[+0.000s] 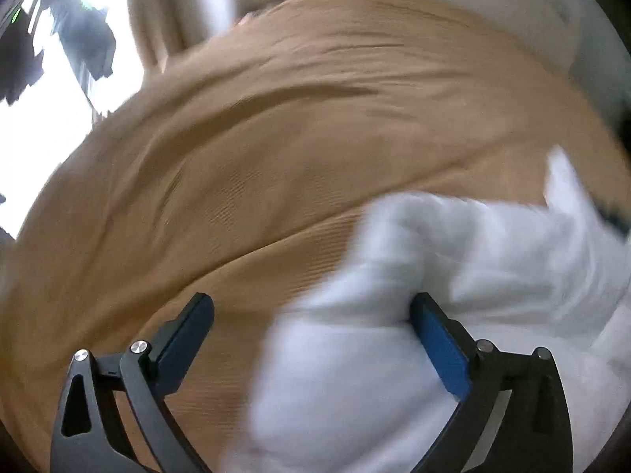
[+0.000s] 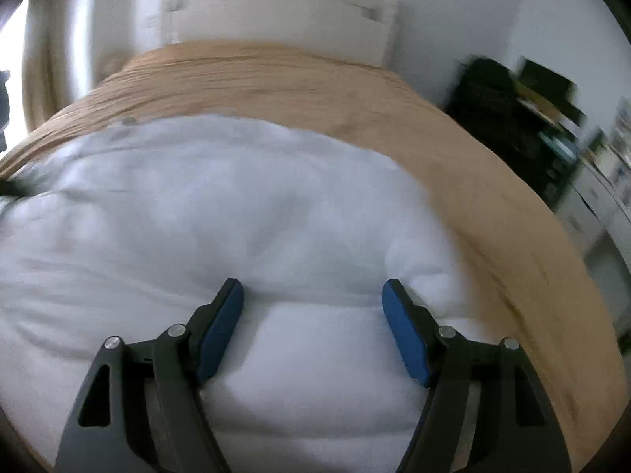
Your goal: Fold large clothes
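The white garment [image 2: 221, 213] lies bunched on the tan bedcover [image 2: 453, 118]. The left gripper [image 1: 311, 307] and the right gripper [image 2: 311, 295] are both released, empty. A careless grab could also catch the bedcover.

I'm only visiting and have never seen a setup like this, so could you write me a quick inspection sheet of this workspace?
Surface: a bed under a tan bedspread, wrinkled in places.
Job's things: one white garment lies bunched on the bedspread; both views are blurred, so its type is unclear.
Clutter: nothing seen on the bed besides the garment.
Grippers: left gripper open, its right-hand finger at a fold of the garment; right gripper open just above the garment, nothing clamped.
Cables: nothing seen.
Surroundings: white headboard against a pale wall, dark shelving beside the bed, a bright window with a curtain.
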`<action>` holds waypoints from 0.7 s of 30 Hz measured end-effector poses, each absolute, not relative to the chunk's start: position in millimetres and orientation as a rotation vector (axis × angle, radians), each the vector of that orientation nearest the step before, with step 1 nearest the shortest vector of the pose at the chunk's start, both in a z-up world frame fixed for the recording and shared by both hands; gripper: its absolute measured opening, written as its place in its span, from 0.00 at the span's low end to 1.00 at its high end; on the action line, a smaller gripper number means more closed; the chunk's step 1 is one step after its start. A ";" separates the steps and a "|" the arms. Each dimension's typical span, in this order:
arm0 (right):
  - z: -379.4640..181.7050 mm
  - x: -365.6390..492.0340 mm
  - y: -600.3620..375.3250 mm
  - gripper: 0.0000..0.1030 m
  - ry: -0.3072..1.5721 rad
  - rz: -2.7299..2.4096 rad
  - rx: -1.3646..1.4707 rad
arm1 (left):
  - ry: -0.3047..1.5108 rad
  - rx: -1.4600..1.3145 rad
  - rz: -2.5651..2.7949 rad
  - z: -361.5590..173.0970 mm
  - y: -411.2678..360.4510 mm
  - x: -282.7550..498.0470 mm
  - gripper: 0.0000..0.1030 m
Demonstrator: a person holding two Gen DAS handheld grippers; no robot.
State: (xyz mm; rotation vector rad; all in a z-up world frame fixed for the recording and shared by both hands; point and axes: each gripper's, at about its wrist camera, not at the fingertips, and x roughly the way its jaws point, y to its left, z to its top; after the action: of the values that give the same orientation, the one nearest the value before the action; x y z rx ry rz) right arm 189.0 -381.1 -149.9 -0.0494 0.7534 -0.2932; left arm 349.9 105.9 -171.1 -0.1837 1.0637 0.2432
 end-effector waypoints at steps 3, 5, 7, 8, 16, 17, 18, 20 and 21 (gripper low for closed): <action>-147.8 176.6 -429.0 0.87 0.778 -0.354 0.169 | 0.959 -0.251 0.289 -140.1 134.4 316.7 0.66; -130.9 165.0 -422.5 0.71 0.743 -0.356 0.185 | 0.819 -0.288 0.236 -102.1 126.2 277.0 0.66; -105.9 145.8 -388.4 0.71 0.666 -0.311 0.121 | 0.689 -0.262 0.135 -71.1 93.2 231.4 0.73; -95.5 136.3 -369.1 0.71 0.622 -0.276 0.088 | 0.623 -0.224 0.075 -63.2 67.7 207.2 0.84; -92.9 101.1 -300.8 0.70 0.525 -0.377 -0.090 | 0.747 -0.002 -0.098 -153.2 -47.8 173.2 0.88; -92.4 97.3 -308.4 0.70 0.506 -0.437 -0.092 | 0.735 0.012 -0.101 -154.4 -44.3 171.5 0.89; -88.1 91.6 -313.4 0.71 0.480 -0.504 -0.091 | 0.735 0.029 -0.105 -154.7 -44.0 172.0 0.90; -76.3 77.5 -317.0 0.71 0.434 -0.499 -0.031 | 0.747 0.019 -0.103 -154.1 -41.9 175.9 0.92; -72.6 73.2 -311.8 0.71 0.419 -0.445 -0.014 | 0.756 0.004 -0.100 -154.7 -41.1 178.4 0.92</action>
State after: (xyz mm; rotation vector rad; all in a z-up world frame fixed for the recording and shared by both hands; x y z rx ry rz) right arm 73.2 -311.8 -72.6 -0.0143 0.4189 -0.4446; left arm 178.4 -41.1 -154.7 0.0038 0.7558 -0.1005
